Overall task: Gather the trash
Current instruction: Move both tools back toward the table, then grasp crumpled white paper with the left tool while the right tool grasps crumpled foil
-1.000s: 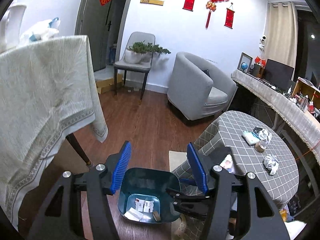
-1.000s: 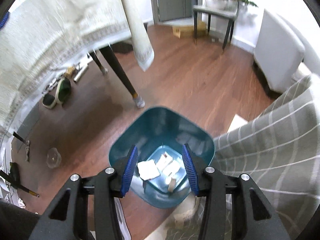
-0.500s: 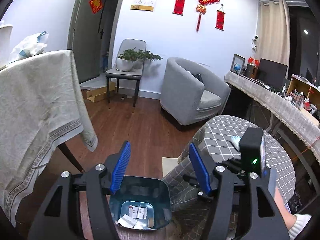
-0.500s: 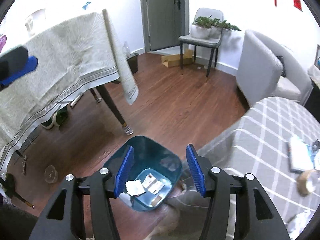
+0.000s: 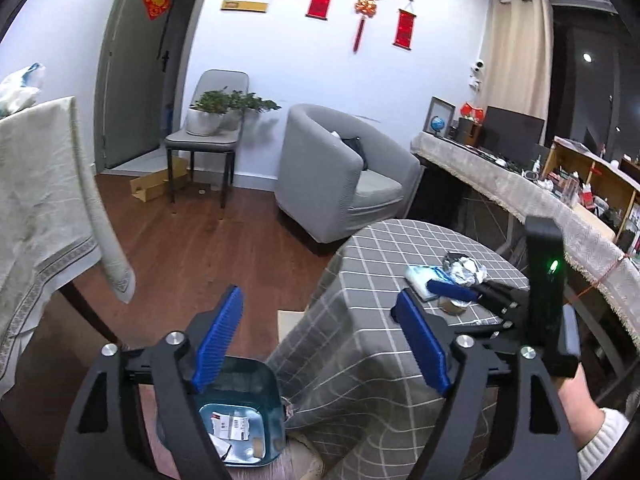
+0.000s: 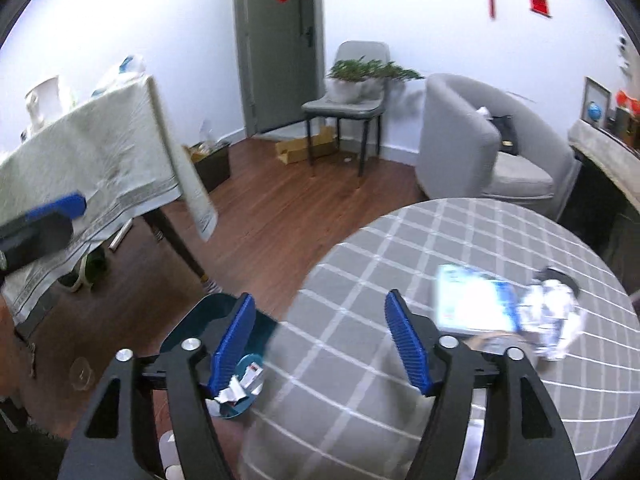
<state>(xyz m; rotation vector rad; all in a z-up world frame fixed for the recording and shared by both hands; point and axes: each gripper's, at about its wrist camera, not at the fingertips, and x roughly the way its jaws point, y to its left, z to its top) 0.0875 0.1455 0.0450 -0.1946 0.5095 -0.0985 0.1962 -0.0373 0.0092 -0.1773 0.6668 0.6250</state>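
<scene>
teal bin (image 5: 256, 396) sits near left of the counter (image 5: 384, 344); both my left hand-held gripper (image 5: 320, 344) and right hand-held gripper (image 6: 320, 344) are opening, empty.

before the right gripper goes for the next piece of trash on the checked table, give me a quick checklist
1. Right gripper empty: ok, jaws opening, nothing between them.
2. Left gripper empty: ok, jaws opening, nothing held.
3. Trash left on the checked table: ok, crumpled foil ball, flat blue-and-white packet and a small brown item beside them.
4. Target sharp in the right wrist view: not ok, foil and packet are motion-blurred.
5. Teal bin open and reachable beside the table: ok, paper scraps already inside.
6. Path over the tabletop free: ok.
</scene>
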